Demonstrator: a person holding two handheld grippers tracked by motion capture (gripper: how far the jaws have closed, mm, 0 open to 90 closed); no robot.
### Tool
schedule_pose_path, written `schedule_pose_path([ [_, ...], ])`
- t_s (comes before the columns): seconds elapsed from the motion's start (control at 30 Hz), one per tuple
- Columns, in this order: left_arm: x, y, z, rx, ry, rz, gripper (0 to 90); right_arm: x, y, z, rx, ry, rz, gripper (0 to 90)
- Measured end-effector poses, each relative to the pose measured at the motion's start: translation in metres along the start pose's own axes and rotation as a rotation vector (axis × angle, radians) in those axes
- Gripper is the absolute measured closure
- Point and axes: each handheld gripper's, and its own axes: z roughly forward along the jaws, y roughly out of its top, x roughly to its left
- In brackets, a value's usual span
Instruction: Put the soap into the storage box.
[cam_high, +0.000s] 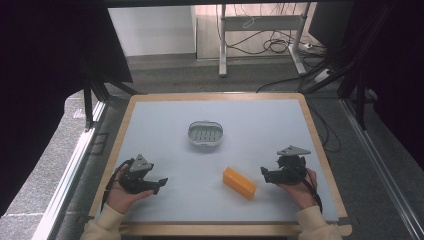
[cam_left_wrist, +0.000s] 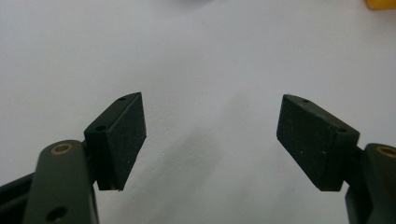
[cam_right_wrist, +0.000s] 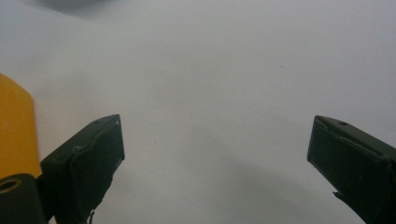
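Grey surface (cam_high: 260, 125) carries an orange soap bar (cam_high: 239, 183) at lower centre, near the right tongs (cam_high: 263, 173); a soap dish (cam_high: 205, 134) sits above. Both right and left tongs (cam_high: 161, 183) are released, empty. Soap looks stiff, light, probably slippery: best pinched across its long flat sides.

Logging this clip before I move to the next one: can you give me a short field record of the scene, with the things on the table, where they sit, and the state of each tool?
surface: pale blue-grey mat on a wood-edged table
soap dish: grey oval dish, slotted insert, empty, mid-table
orange block: orange bar, lying flat, nearer the person than the dish, apart from it
left tool: open, nothing between its jaws, low over the mat at the left
right tool: open, nothing between its jaws, just right of the orange bar, not touching it
contact: none
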Motion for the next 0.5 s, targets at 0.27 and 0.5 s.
schedule_pose_path([
  [0.27,-0.001,0.000,-0.001,-0.015,-0.022,-0.011,23.8,-0.008,-0.002,-0.005,-0.027,0.099,0.072,6.0],
  [0.5,-0.001,0.000,-0.001,-0.007,-0.019,-0.002,23.7,-0.007,-0.002,-0.011,-0.026,0.085,0.033,9.3],
])
